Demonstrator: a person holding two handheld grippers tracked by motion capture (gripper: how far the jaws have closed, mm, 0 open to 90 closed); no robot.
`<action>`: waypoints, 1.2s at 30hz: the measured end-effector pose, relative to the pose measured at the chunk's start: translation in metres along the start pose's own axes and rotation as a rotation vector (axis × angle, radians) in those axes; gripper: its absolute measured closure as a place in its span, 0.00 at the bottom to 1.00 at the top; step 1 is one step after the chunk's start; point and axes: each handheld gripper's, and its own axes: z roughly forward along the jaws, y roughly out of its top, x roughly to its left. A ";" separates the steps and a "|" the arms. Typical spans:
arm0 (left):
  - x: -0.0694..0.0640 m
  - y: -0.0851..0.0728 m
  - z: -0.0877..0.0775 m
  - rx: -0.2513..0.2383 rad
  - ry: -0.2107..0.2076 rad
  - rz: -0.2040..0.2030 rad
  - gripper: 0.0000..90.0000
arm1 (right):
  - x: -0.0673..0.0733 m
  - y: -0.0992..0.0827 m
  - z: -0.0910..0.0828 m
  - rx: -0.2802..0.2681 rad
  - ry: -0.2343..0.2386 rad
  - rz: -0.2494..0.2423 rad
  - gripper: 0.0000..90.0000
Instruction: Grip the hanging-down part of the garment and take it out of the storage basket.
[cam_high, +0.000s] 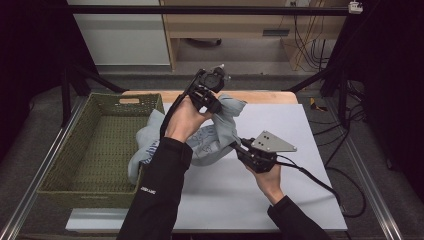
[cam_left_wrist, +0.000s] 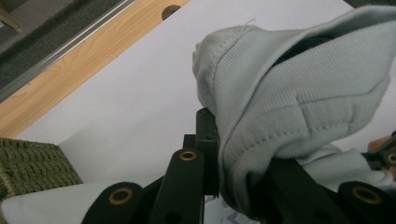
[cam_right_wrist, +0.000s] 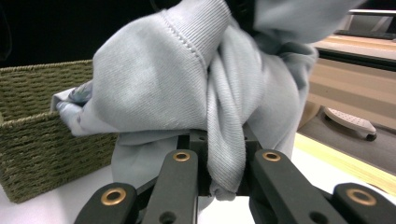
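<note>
on the table's far half: a pale grey-blue sweatshirt (cam_high: 215, 135) is bunched and lifted between both claws, one end draping over the near right rim of the basket.
left claw (cam_high: 212, 102): raised near the far edge, jaws closed on a ribbed hem of the sweatshirt (cam_left_wrist: 289, 107).
right claw (cam_high: 239, 146): lower, toward the table's middle, jaws pinching a ribbed fold of the sweatshirt (cam_right_wrist: 224, 154).
basket (cam_high: 65, 170): green woven, at the left edge of the white table (cam_high: 280, 200).
writing: a dark printed pattern shows on the sweatshirt's body, not readable; a small white label on the left sleeve (cam_high: 147, 190), too small to read.
</note>
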 end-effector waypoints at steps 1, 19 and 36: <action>-0.001 0.000 0.000 -0.006 -0.003 0.000 0.92 | 0.000 0.000 0.000 0.000 0.000 0.000 0.93; -0.014 0.005 -0.002 -0.008 -0.034 0.037 0.92 | -0.025 0.008 -0.031 -0.016 -0.092 0.015 0.93; -0.009 -0.002 0.016 0.036 -0.005 0.053 0.92 | -0.016 -0.029 -0.029 -0.002 -0.052 0.097 0.26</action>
